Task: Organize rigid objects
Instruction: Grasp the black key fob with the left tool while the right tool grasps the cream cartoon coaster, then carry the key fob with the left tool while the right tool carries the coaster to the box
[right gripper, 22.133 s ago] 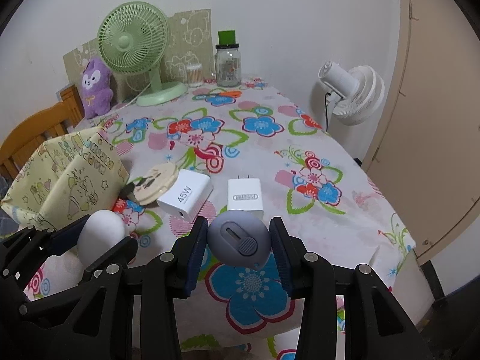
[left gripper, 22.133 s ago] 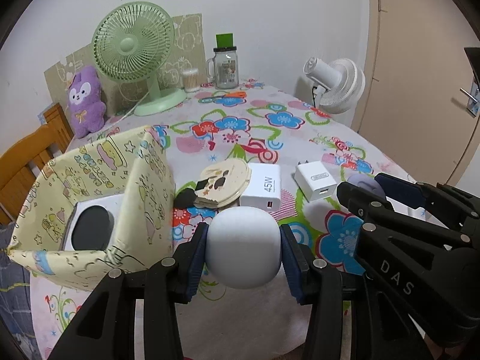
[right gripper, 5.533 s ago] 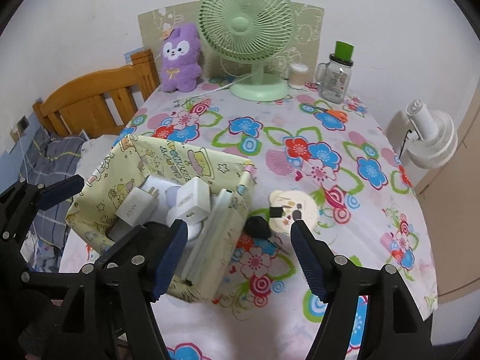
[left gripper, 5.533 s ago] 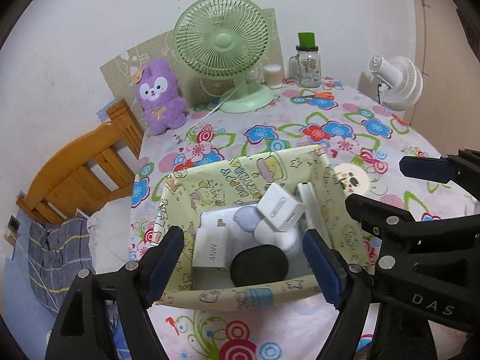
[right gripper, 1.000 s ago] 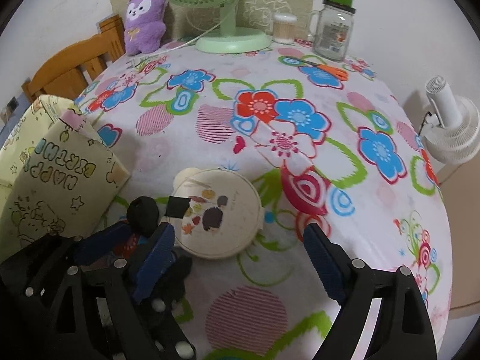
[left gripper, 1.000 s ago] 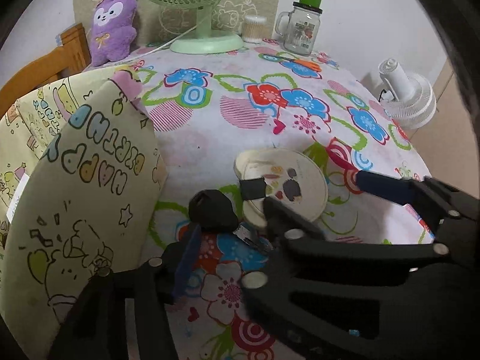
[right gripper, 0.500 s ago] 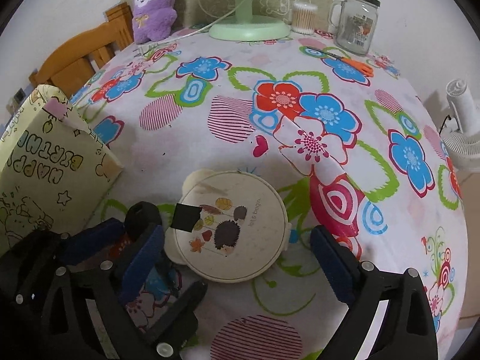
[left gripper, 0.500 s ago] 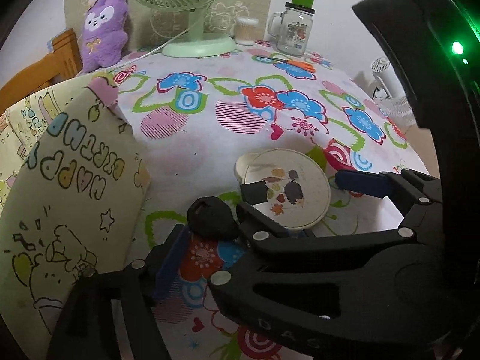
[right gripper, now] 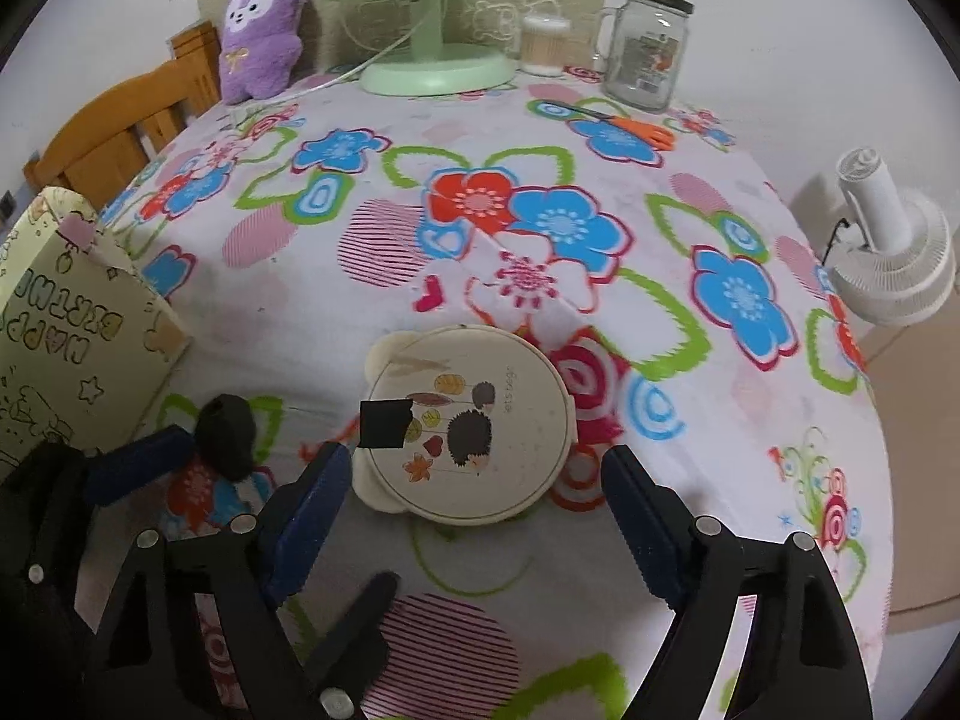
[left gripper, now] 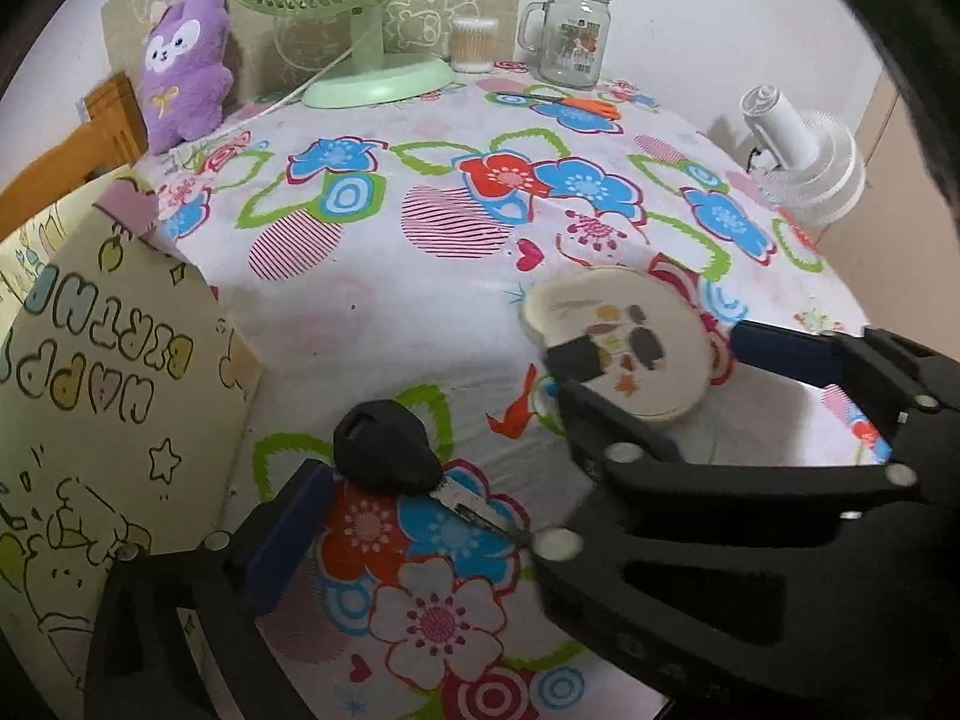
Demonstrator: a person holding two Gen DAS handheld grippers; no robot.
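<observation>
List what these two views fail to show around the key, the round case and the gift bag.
- Gift bag contents: both views show only its outer wall; its left side is cut by the frame edge.
- Black key blade: the far end disappears under the right hand-held gripper in the left wrist view.
- Left hand-held gripper: its right finger is hidden behind the other gripper.
- Round case print: the small lettering is too small to read.

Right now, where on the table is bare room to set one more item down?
The widest free patch is mid-table, between the fan at the back and the round tin in front. Another runs right of the tin toward the table edge. It is crowded near the front: the box, key, tin and both open grippers, left and right.
</observation>
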